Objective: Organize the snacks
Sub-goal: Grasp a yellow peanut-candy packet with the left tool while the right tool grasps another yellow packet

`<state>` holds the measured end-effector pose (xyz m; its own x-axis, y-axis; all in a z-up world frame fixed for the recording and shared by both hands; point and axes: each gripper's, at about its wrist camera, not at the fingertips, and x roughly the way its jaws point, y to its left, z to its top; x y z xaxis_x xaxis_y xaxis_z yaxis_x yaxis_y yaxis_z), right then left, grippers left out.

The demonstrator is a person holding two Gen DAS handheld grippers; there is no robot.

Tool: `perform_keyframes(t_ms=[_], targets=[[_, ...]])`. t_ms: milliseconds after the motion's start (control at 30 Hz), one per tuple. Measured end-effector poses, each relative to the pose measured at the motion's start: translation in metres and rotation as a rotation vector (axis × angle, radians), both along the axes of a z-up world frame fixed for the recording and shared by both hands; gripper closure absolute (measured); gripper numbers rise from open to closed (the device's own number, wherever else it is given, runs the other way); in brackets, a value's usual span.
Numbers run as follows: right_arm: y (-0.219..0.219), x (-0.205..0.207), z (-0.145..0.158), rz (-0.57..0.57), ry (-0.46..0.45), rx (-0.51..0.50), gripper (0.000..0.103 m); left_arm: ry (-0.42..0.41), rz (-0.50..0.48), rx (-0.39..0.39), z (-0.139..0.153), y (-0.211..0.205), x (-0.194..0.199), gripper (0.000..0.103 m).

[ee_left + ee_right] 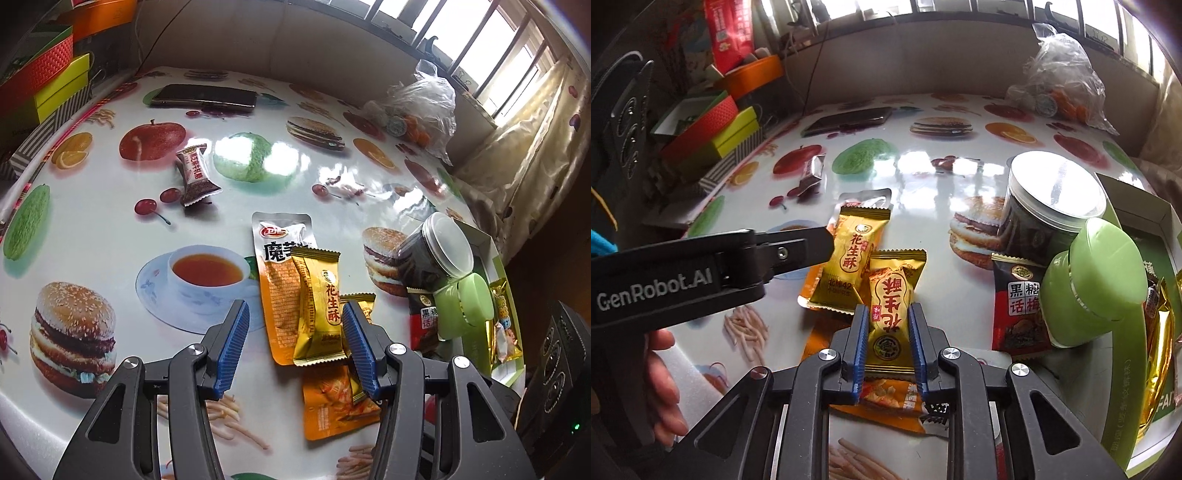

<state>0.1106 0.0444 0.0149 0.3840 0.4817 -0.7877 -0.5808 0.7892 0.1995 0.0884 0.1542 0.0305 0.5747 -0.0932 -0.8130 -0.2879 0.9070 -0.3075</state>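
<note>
- Gold peanut-crisp packet (pixel 888 321): you're clamping it between your right gripper's (pixel 886 332) blue pads, over the orange pouch (pixel 886 402) on the printed table (pixel 938 192).
- Your left gripper (pixel 293 345) is hovering with fingers apart above the second gold packet (pixel 319 314).

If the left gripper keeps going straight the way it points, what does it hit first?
Probably the gold peanut-crisp packet lying on the orange pouch, between the left gripper's open fingers; depth unclear.
</note>
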Motion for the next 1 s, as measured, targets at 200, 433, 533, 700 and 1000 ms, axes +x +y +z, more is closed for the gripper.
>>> perform_keyframes(t_ms=[200, 433, 533, 700, 1000], targets=[[-0.012, 0.000, 0.002, -0.043, -0.011, -0.029, 0.083, 0.027, -0.057, 0.022, -0.007, -0.017, 0.015, 0.049], [-0.025, 0.003, 0.001, -0.068, 0.001, -0.013, 0.083, 0.056, -0.061, 0.064, -0.013, -0.024, 0.022, 0.049], [-0.028, 0.004, 0.001, -0.075, 0.007, -0.010, 0.083, 0.070, -0.062, 0.079, -0.015, -0.026, 0.024, 0.061], [-0.032, 0.004, 0.001, -0.084, 0.009, -0.007, 0.083, 0.068, -0.063, 0.100, -0.017, -0.026, 0.026, 0.072], [-0.035, 0.004, 0.004, -0.090, 0.003, 0.000, 0.083, 0.056, -0.053, 0.099, -0.015, -0.024, 0.023, 0.080]])
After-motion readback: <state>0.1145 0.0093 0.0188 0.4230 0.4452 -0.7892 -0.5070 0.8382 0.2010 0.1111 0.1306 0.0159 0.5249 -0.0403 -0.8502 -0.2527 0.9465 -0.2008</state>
